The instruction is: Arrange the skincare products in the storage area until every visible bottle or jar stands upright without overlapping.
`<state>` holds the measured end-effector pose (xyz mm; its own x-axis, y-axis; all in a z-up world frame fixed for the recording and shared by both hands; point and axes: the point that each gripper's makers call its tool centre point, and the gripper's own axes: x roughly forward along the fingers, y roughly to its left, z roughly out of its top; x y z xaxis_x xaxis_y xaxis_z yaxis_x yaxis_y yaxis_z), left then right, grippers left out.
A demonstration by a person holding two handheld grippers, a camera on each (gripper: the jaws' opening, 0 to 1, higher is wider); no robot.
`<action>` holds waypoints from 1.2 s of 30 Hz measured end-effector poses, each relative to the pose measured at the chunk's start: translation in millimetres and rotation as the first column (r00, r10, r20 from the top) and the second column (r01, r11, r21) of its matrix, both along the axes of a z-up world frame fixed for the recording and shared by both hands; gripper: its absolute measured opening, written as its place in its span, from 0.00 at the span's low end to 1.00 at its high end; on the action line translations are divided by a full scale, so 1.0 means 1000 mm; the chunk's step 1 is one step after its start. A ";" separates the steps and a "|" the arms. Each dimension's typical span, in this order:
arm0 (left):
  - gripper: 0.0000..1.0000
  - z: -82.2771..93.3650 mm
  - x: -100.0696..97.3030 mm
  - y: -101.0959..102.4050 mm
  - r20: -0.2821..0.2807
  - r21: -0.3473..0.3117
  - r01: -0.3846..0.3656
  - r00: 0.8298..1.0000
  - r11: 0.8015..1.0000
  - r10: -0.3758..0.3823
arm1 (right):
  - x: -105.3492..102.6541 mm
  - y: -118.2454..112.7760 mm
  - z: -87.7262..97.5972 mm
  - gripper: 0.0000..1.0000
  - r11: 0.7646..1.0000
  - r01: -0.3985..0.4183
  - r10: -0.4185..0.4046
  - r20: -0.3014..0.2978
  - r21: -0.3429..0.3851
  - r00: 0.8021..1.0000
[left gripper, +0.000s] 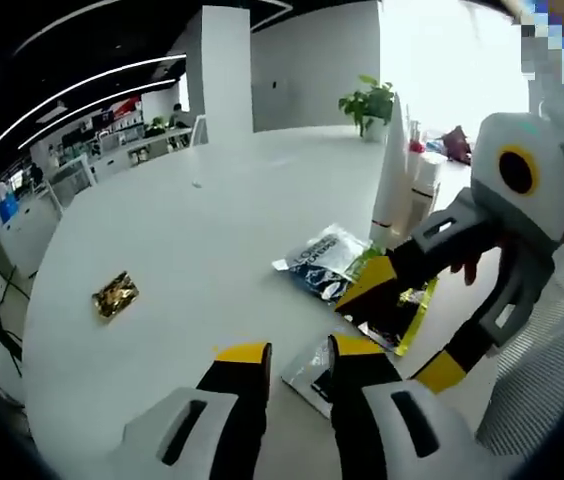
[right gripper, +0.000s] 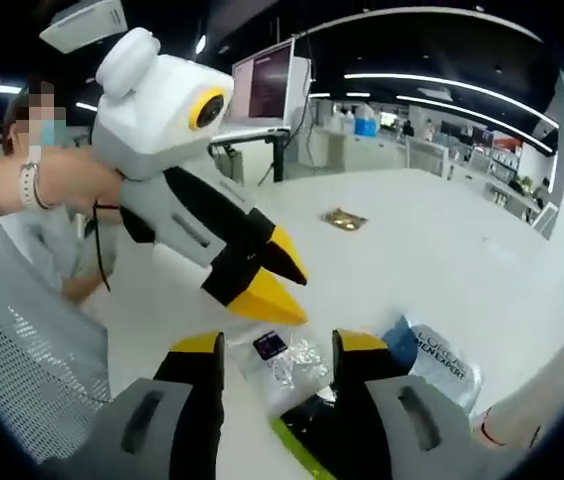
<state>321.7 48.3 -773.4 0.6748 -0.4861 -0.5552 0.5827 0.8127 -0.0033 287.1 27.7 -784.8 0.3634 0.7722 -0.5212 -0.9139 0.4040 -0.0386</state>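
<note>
Several flat sachets lie on the white round table (left gripper: 182, 220): a blue-silver one (left gripper: 327, 258), a black one with a lime edge (left gripper: 402, 318) and a clear one with a purple label (right gripper: 277, 355). Tall white bottles (left gripper: 395, 170) stand upright behind them. My left gripper (left gripper: 299, 350) is open low over the table, the clear sachet (left gripper: 310, 372) just past its tips. My right gripper (right gripper: 280, 345) is open above the clear sachet, and from the left gripper view its jaws (left gripper: 410, 325) straddle the black sachet. The black sachet (right gripper: 312, 425) and blue-silver sachet (right gripper: 440, 365) lie by its right jaw.
A gold packet (left gripper: 115, 295) lies alone on the far left of the table. A potted plant (left gripper: 367, 105) stands at the back. A grey mesh chair (right gripper: 22, 340) is close to the table edge. The left gripper (right gripper: 267, 280) reaches in, held by a person's hand (right gripper: 22, 185).
</note>
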 end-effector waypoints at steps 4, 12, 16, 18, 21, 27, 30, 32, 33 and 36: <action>0.36 0.012 -0.005 -0.009 0.011 -0.017 0.009 1.000 1.000 -0.009 | -0.003 -0.006 0.013 0.47 1.000 0.011 -0.011 0.015 0.014 1.000; 0.40 0.029 -0.024 -0.023 -0.007 -0.080 0.042 0.999 0.996 -0.043 | -0.005 -0.024 0.037 0.54 0.995 0.072 -0.072 -0.001 0.065 0.997; 0.46 0.036 -0.034 -0.028 -0.016 -0.094 0.056 0.998 0.994 -0.058 | -0.008 -0.034 0.039 0.59 0.995 0.086 -0.087 0.007 0.049 0.996; 0.51 0.033 -0.034 -0.028 -0.015 -0.085 0.062 0.998 0.994 -0.064 | -0.011 -0.039 0.041 0.61 0.995 0.090 -0.089 -0.006 0.049 0.996; 0.57 0.036 -0.040 -0.028 -0.009 -0.063 0.104 0.994 0.993 -0.105 | -0.014 -0.046 0.043 0.66 0.995 0.096 -0.097 0.001 0.032 0.995; 0.64 0.045 -0.045 -0.024 -0.001 -0.079 0.107 0.994 0.991 -0.108 | -0.015 -0.057 0.053 0.70 0.993 0.118 -0.118 0.019 0.030 0.993; 0.66 0.050 -0.049 -0.026 0.006 -0.084 0.117 0.993 0.990 -0.117 | -0.015 -0.064 0.059 0.74 0.991 0.133 -0.134 0.034 0.029 0.990; 0.66 0.051 -0.050 -0.026 0.006 -0.085 0.118 0.993 0.989 -0.118 | -0.015 -0.068 0.062 0.74 0.990 0.139 -0.140 0.040 0.028 0.989; 0.67 0.050 -0.052 -0.025 0.006 -0.086 0.120 0.993 0.989 -0.120 | -0.015 -0.070 0.063 0.75 0.989 0.144 -0.145 0.048 0.024 0.988; 0.71 0.052 -0.053 -0.025 0.006 -0.088 0.117 0.993 0.989 -0.117 | -0.015 -0.078 0.067 0.78 0.988 0.156 -0.156 0.062 0.016 0.986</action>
